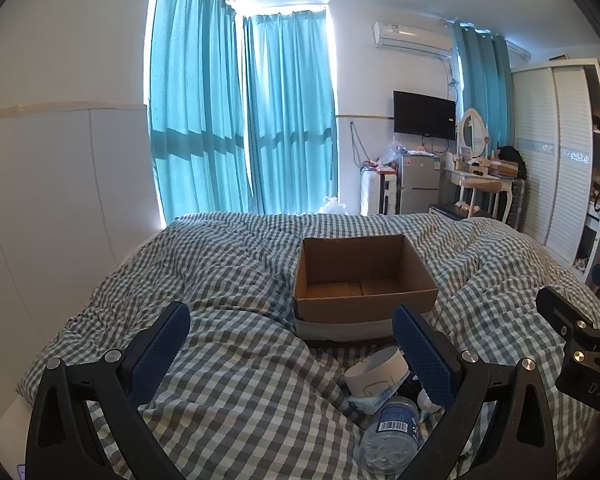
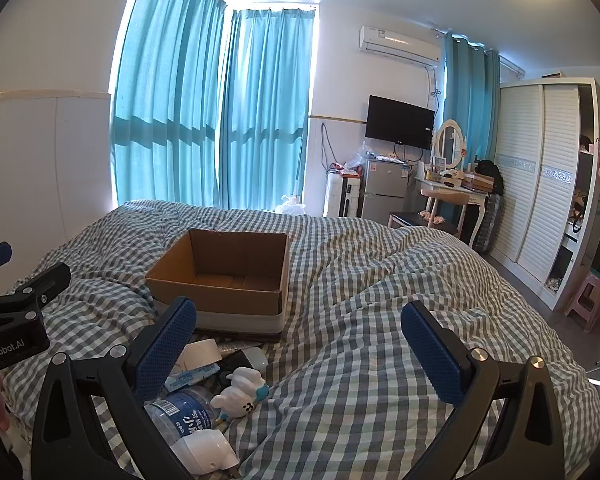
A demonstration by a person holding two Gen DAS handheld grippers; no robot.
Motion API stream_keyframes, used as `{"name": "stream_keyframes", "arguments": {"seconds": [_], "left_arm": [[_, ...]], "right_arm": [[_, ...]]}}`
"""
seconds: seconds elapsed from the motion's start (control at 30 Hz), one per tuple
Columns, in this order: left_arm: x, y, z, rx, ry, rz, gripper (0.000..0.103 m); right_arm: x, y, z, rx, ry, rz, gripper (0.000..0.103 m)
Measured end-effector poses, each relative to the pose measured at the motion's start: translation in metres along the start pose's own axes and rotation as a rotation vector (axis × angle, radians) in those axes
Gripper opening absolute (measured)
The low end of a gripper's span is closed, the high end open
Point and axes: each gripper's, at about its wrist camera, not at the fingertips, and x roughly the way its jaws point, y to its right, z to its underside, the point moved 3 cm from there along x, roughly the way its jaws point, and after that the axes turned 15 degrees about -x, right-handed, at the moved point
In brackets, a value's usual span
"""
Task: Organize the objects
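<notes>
An open cardboard box (image 1: 364, 280) sits on the checked duvet (image 1: 228, 360) just ahead of both grippers. Small clutter, including a plastic bottle (image 2: 184, 416) and white toy (image 2: 240, 394), lies beneath them. Left gripper (image 1: 296, 356) and right gripper (image 2: 300, 352) gape wide, holding nothing.

Both wrist cameras are hovering low over the checked bed (image 1: 240, 360), side by side, looking forward toward the curtained window (image 2: 220, 120), sharing the nearby open cardboard box (image 1: 364, 280) and the clutter before it.
</notes>
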Motion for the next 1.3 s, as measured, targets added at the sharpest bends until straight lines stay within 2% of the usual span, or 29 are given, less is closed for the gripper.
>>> {"name": "stream_keyframes", "arguments": {"seconds": [1.3], "left_arm": [[0.0052, -0.0063, 0.0008, -0.003, -0.009, -0.03, 0.103]], "right_arm": [[0.0045, -0.0006, 0.0066, -0.003, -0.013, 0.001, 0.103]]}}
